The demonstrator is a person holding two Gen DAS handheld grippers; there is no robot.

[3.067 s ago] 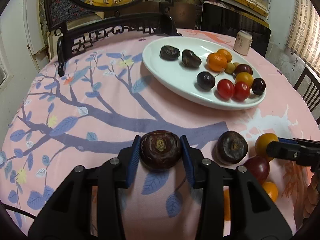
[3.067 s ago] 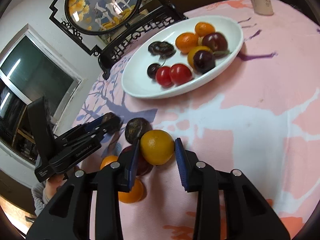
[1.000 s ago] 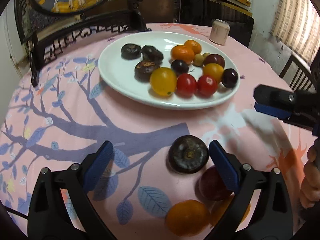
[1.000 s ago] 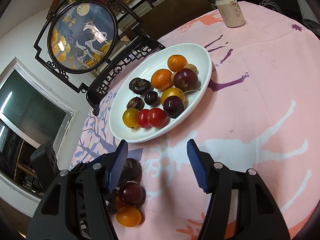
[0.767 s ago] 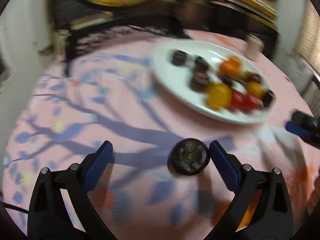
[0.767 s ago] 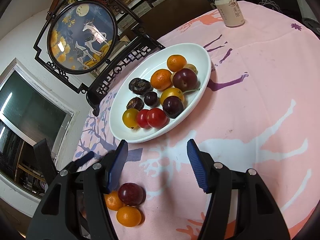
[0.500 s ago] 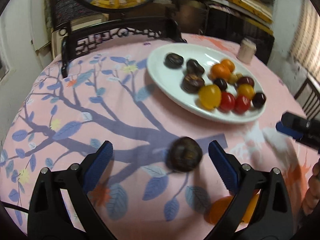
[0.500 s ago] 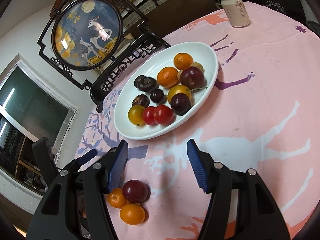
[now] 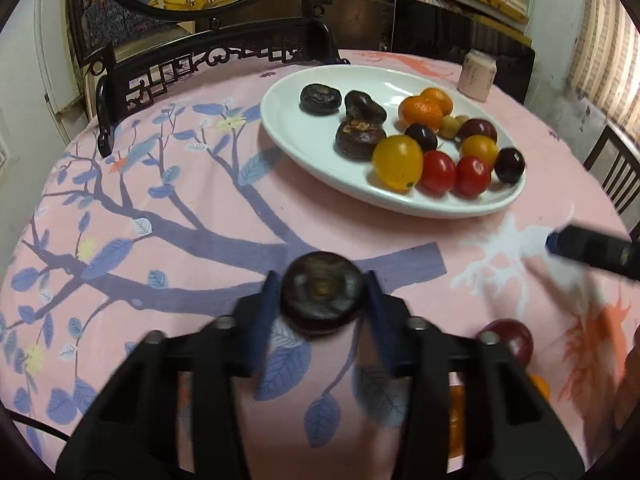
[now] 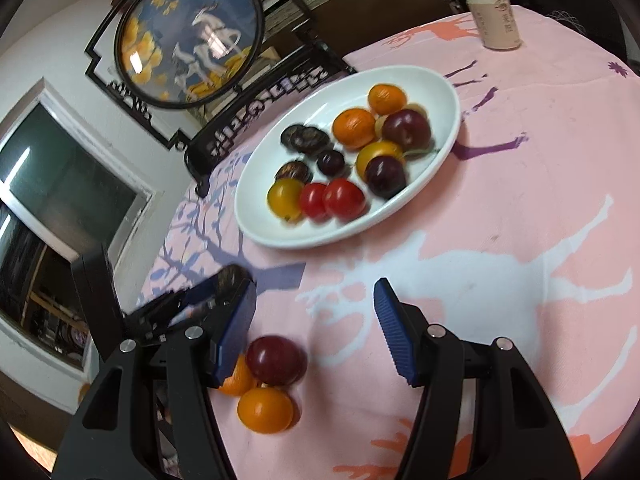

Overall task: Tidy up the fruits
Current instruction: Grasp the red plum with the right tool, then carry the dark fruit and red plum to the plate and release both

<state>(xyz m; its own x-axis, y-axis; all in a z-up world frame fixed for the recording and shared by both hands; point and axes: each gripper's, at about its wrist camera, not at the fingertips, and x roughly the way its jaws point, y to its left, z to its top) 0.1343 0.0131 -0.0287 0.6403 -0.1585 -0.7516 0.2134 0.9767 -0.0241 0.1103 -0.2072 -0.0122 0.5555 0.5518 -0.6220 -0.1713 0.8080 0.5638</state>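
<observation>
The pink tree-printed tablecloth (image 9: pixel 168 184) is topped at two o'clock by a white oval plate (image 9: pixel 304 152) of fruit. The open right gripper (image 10: pixel 316 320) is seen empty. The left gripper (image 9: pixel 322 300) is being closed around a dark, round, wrinkled fruit (image 9: pixel 322 292) at six o'clock.

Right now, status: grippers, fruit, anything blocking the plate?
Left gripper closing on dark fruit, pads touching. Right gripper open, empty. Plum and oranges loose on cloth. Path to plate clear.
</observation>
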